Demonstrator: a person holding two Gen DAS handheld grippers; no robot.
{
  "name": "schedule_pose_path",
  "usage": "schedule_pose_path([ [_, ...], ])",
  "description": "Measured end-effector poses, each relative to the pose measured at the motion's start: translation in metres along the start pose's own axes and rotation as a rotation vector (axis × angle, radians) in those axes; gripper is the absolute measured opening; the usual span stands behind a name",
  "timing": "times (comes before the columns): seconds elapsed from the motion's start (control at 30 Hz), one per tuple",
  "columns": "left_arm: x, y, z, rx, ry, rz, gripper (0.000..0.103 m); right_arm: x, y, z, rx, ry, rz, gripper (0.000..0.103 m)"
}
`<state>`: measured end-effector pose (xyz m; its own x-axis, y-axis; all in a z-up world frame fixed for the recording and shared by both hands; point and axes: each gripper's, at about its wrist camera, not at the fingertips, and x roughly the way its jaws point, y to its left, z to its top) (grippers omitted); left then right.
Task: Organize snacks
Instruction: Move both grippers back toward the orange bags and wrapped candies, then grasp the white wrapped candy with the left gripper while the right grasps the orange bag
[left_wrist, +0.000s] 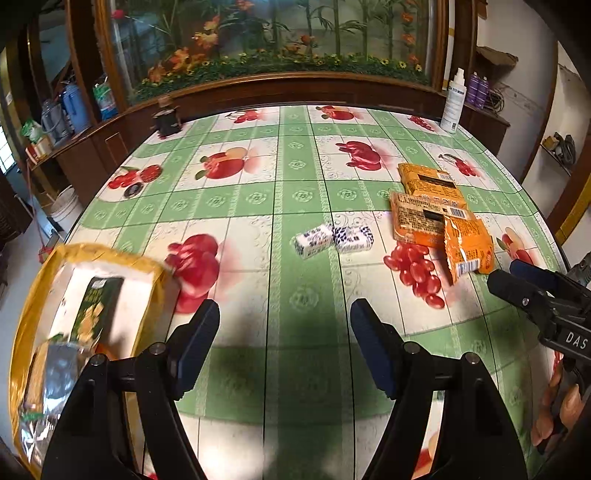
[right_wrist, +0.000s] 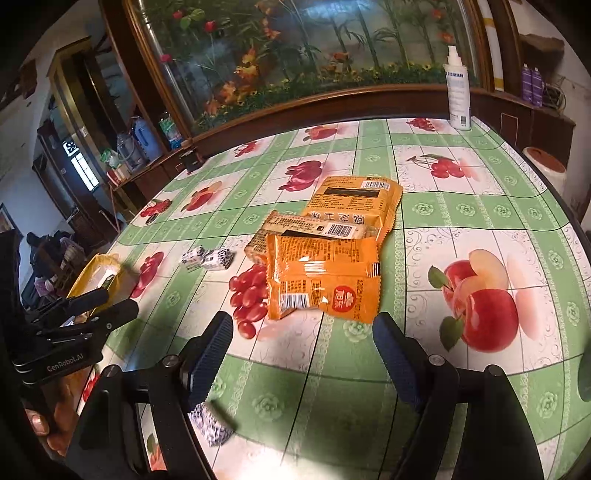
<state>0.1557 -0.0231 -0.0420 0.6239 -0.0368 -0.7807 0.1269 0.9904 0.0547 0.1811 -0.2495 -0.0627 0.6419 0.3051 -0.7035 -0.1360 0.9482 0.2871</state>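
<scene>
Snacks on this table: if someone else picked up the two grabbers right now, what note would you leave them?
Left gripper: jaws open, empty.
Right gripper: jaws open, empty.
Yellow tray, at the table's left edge: already holds a few packets.
Left to sort: three orange snack packets overlapping in a pile, two blue-and-white candies side by side, and one more candy close under the right gripper.

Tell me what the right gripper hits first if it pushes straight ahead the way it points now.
Most likely the nearest orange snack packet, lying straight ahead of the open, empty right gripper, with only bare tablecloth between. Depth is uncertain; angled down, it might touch cloth first.
</scene>
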Motion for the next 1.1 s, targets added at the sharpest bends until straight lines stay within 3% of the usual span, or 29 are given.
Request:
schedule_pose_path([
  [0.33,0.048,-0.002,0.028,0.05,0.031,-0.03,0.073,0.034,-0.002,0.014,0.018,0.044,-0.09,0.083],
  [0.63,0.073,-0.014,0.032,0.109,0.038,-0.084,0.073,0.044,-0.01,0.019,0.038,0.049,-0.091,0.083],
  [0.67,0.074,-0.014,0.033,0.107,0.037,-0.093,0.066,0.045,-0.009,0.019,0.033,0.049,-0.093,0.083],
  [0.7,0.075,-0.013,0.035,0.1,0.036,-0.112,0.05,0.046,-0.008,0.019,0.025,0.05,-0.1,0.083],
  [0.77,0.074,-0.01,0.037,0.077,0.034,-0.141,0.029,0.048,-0.005,0.02,0.006,0.054,-0.115,0.084],
  [0.83,0.075,-0.01,0.037,0.074,0.033,-0.138,0.029,0.05,-0.001,0.02,-0.015,0.059,-0.136,0.082],
  [1.1,0.066,-0.001,0.026,0.024,0.036,-0.174,0.027,0.046,0.006,0.02,-0.071,0.037,-0.158,0.053],
])
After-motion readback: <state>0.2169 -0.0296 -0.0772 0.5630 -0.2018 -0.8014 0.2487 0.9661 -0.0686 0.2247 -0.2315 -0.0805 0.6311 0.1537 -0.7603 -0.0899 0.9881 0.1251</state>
